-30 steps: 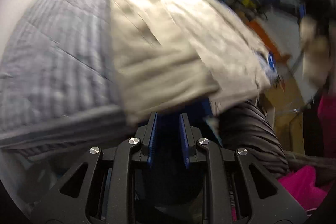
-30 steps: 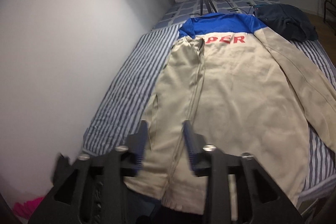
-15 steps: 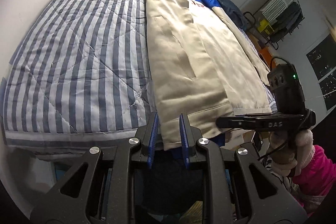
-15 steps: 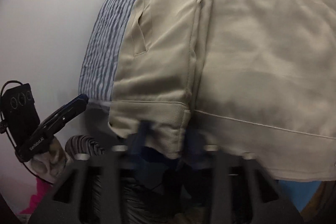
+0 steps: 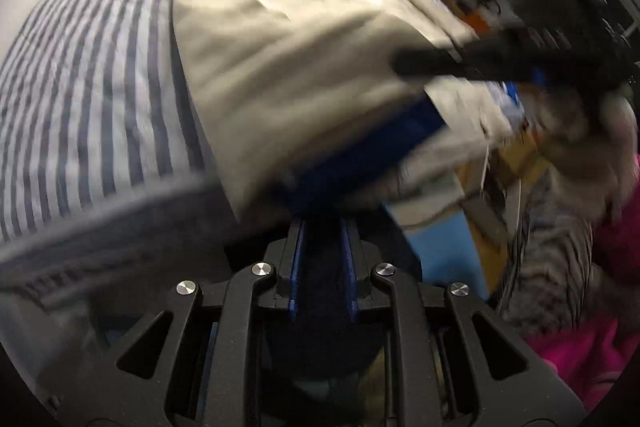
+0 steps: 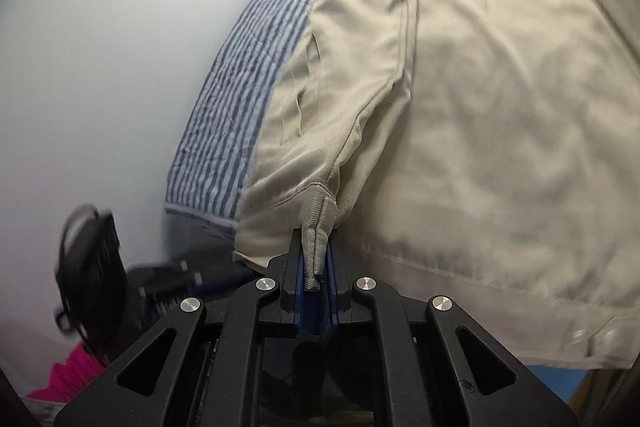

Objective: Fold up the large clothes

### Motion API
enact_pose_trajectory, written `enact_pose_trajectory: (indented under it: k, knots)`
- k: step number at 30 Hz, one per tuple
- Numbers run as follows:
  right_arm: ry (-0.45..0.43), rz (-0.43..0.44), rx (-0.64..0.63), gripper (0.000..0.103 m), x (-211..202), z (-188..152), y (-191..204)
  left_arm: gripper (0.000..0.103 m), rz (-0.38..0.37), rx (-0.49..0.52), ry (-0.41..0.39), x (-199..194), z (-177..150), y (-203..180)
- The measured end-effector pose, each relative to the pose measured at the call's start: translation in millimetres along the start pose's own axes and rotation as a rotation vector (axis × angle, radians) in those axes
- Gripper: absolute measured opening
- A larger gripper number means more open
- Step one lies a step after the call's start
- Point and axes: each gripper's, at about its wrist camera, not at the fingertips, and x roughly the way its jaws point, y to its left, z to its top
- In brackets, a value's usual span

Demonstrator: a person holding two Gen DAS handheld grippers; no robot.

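Two tongs work the near hem of a beige jacket (image 6: 500, 107) that lies spread on a striped bedspread (image 6: 248, 75), its blue collar at the far end, well beyond both tools.

Right gripper (image 6: 317, 267): its jaws are closing, and a folded corner of the hem (image 6: 318, 227) stands pinched between the blue pads, the cloth rising in a taut ridge straight ahead of the tips. The rest of the jacket spreads ahead and to the right of these tongs; the bedspread shows ahead to their left.

Left gripper (image 5: 322, 263): its jaws are closing too, with a narrow gap left between the pads. The blue-lined hem edge (image 5: 360, 155) hangs just beyond the tips, but the view is blurred and whether any cloth sits between them I cannot tell. The other tool crosses the upper right of this view.

What could go wrong, as I judge it:
- The right pinch holds only a small corner of thick, doubled cloth. A quick lift could pull it out of the pads, since the whole jacket's weight hangs from that bite.
- If the left tongs close on nothing, or on the lining alone, the hem would lift on one side only and the fold would come out skewed.
- Dragging rather than lifting could rumple the bedspread and carry the jacket off the near edge of the bed.
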Motion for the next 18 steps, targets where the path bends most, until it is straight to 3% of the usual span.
enact_pose_trajectory:
  k: [3,6,8,10,12,13,14,15,16,17,18]
  knots:
    - [0.009,0.039,0.045,0.013,10,-7,-14,0.016,0.047,-0.042,-0.040,-19,-8,8]
    - [0.023,0.047,0.074,0.013,20,-10,-22,0.016,0.126,-0.121,-0.162,-43,-1,33]
    - [0.023,0.039,0.077,0.013,23,-12,-24,0.016,0.124,-0.181,-0.181,-40,10,51]
    - [0.036,0.044,0.096,0.022,24,-13,-29,0.016,0.074,-0.244,-0.175,-29,15,68]
    - [0.041,0.068,0.120,0.053,25,-16,-32,0.016,0.026,-0.268,-0.164,-20,15,75]
    - [0.045,0.081,0.122,0.054,27,-18,-32,0.018,-0.005,-0.273,-0.149,-14,15,76]
    - [0.060,0.092,0.118,0.054,32,-19,-30,0.021,-0.017,-0.276,-0.142,-10,14,76]
    - [0.078,0.106,0.110,0.040,38,-20,-27,0.022,-0.023,-0.280,-0.141,-6,14,75]
    - [0.094,0.118,0.099,0.019,43,-18,-24,0.022,-0.032,-0.281,-0.140,-6,14,73]
    - [0.108,0.105,0.085,0.008,46,-17,-20,0.022,-0.051,-0.282,-0.141,-5,15,72]
    - [0.102,0.081,0.074,0.008,43,-14,-17,0.022,-0.060,-0.280,-0.147,-5,15,69]
